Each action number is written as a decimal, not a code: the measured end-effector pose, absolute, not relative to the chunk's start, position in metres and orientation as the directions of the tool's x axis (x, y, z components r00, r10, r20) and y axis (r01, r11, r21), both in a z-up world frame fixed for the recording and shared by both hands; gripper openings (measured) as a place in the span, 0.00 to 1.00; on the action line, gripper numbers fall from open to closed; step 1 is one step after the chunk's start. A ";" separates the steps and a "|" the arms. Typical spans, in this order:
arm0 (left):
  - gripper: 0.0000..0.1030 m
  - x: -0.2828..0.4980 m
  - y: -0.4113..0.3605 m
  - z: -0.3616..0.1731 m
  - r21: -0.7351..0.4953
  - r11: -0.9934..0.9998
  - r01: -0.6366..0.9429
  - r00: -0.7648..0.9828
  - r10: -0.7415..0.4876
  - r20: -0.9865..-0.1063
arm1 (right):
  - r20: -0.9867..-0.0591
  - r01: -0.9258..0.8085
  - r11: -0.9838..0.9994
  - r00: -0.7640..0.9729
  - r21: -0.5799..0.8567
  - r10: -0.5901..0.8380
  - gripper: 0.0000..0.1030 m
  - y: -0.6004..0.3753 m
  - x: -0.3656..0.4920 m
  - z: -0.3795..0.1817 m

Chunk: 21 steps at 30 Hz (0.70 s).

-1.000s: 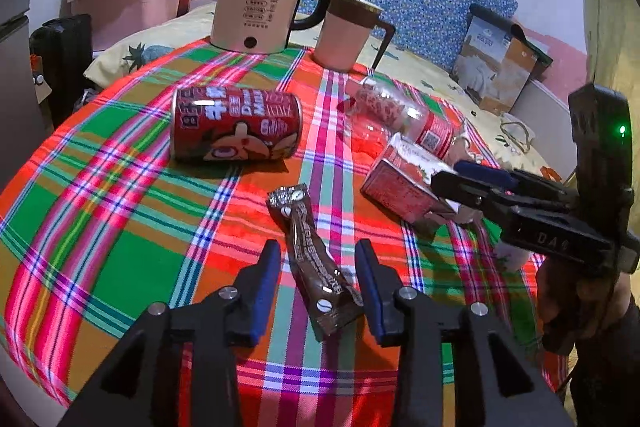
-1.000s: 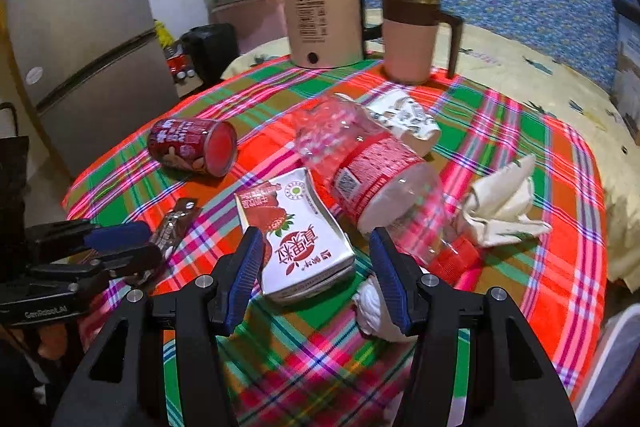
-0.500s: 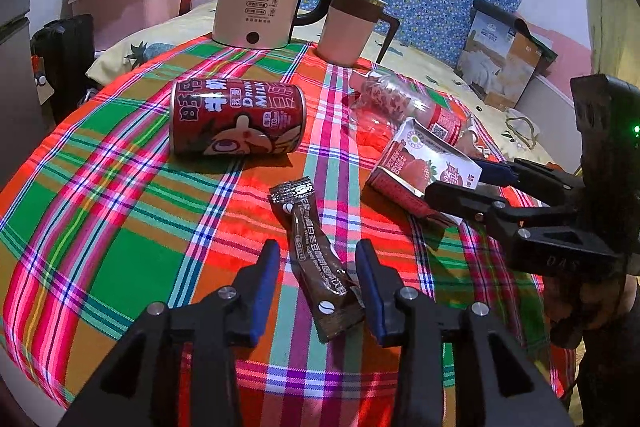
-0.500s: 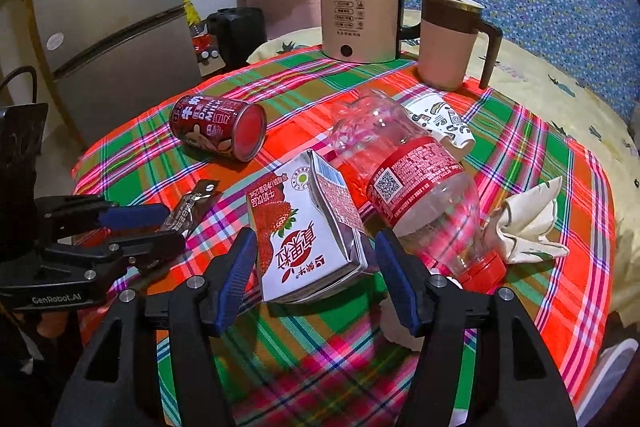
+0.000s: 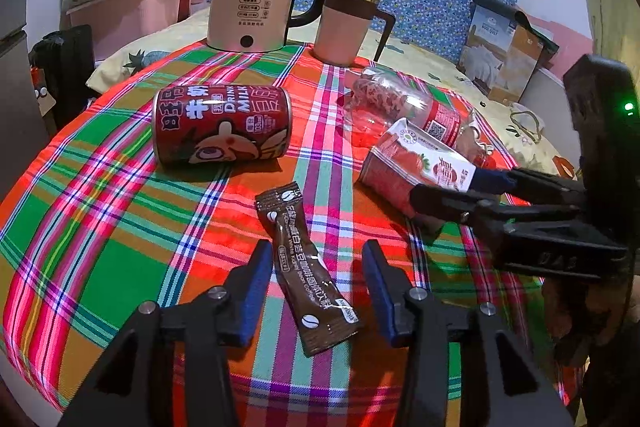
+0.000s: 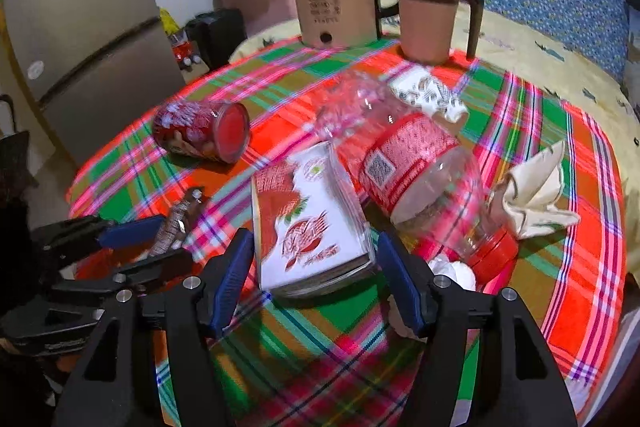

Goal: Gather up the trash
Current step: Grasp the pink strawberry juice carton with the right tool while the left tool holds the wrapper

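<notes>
A brown coffee sachet lies flat on the plaid tablecloth between the fingers of my open left gripper. A red milk can lies on its side behind it. My open right gripper straddles a strawberry milk carton, which also shows in the left wrist view. A clear plastic bottle with a red label lies next to the carton. A crumpled tissue lies at the right.
A cream electric kettle and a pink mug stand at the table's far edge. A small printed packet lies behind the bottle. White scraps lie by my right finger. A fridge stands to the left.
Both grippers have drawn back slightly and stayed open. The right gripper has centred on the carton, whose near end now lies between its fingertips. The sachet has not moved.
</notes>
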<state>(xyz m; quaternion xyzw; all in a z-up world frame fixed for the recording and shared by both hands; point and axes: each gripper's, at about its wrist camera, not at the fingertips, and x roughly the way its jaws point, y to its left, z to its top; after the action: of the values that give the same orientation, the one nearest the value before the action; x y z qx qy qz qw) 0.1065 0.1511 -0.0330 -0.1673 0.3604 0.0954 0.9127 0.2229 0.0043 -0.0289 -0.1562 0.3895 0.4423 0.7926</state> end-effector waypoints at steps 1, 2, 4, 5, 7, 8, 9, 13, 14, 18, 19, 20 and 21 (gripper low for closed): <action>0.47 0.106 0.152 -0.033 -0.237 0.926 -0.294 0.722 0.053 -0.690 | -0.762 -0.826 0.557 0.306 0.086 0.571 0.64 0.006 0.223 -0.032; 0.47 0.106 0.152 -0.033 -0.239 0.926 -0.293 0.723 0.051 -0.689 | -0.759 -0.827 0.557 0.314 0.077 0.571 0.64 0.005 0.221 -0.033; 0.47 0.107 0.152 -0.033 -0.240 0.926 -0.293 0.723 0.050 -0.689 | -0.745 -0.826 0.555 0.311 0.095 0.590 0.64 0.001 0.221 -0.030; 0.47 0.107 0.151 -0.033 -0.238 0.926 -0.293 0.723 0.051 -0.689 | -0.738 -0.822 0.558 0.304 0.116 0.602 0.62 -0.001 0.223 -0.029; 0.47 0.107 0.151 -0.033 -0.232 0.928 -0.292 0.724 0.056 -0.688 | -0.734 -0.816 0.564 0.306 0.126 0.607 0.57 -0.004 0.223 -0.027; 0.47 0.108 0.151 -0.033 -0.227 0.929 -0.292 0.724 0.059 -0.688 | -0.733 -0.811 0.572 0.317 0.120 0.603 0.57 -0.006 0.223 -0.026; 0.46 0.108 0.151 -0.033 -0.224 0.930 -0.292 0.723 0.062 -0.688 | -0.732 -0.805 0.582 0.328 0.115 0.597 0.57 -0.007 0.223 -0.026; 0.22 0.108 0.149 -0.034 -0.195 0.933 -0.302 0.716 0.088 -0.693 | -0.721 -0.780 0.613 0.353 0.126 0.597 0.57 -0.017 0.217 -0.024; 0.22 0.108 0.150 -0.034 -0.197 0.933 -0.301 0.717 0.085 -0.692 | -0.715 -0.773 0.621 0.362 0.128 0.598 0.57 -0.021 0.215 -0.022; 0.21 0.104 0.147 -0.033 -0.209 0.935 -0.288 0.722 0.068 -0.689 | -0.695 -0.756 0.639 0.382 0.144 0.609 0.57 -0.033 0.206 -0.015; 0.21 0.103 0.145 -0.033 -0.210 0.936 -0.284 0.723 0.065 -0.687 | -0.690 -0.753 0.641 0.385 0.148 0.612 0.57 -0.035 0.204 -0.014; 0.21 0.102 0.143 -0.032 -0.210 0.937 -0.280 0.725 0.063 -0.686 | -0.683 -0.747 0.647 0.394 0.153 0.615 0.57 -0.040 0.200 -0.011; 0.21 0.101 0.141 -0.030 -0.210 0.938 -0.275 0.727 0.060 -0.685 | -0.677 -0.742 0.652 0.400 0.157 0.618 0.57 -0.044 0.198 -0.010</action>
<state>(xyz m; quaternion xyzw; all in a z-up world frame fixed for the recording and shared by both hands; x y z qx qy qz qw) 0.1010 0.1413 -0.0304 -0.1501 0.3583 0.0913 0.9169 0.1978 -0.0441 -0.0097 -0.0849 0.3648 0.4085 0.8324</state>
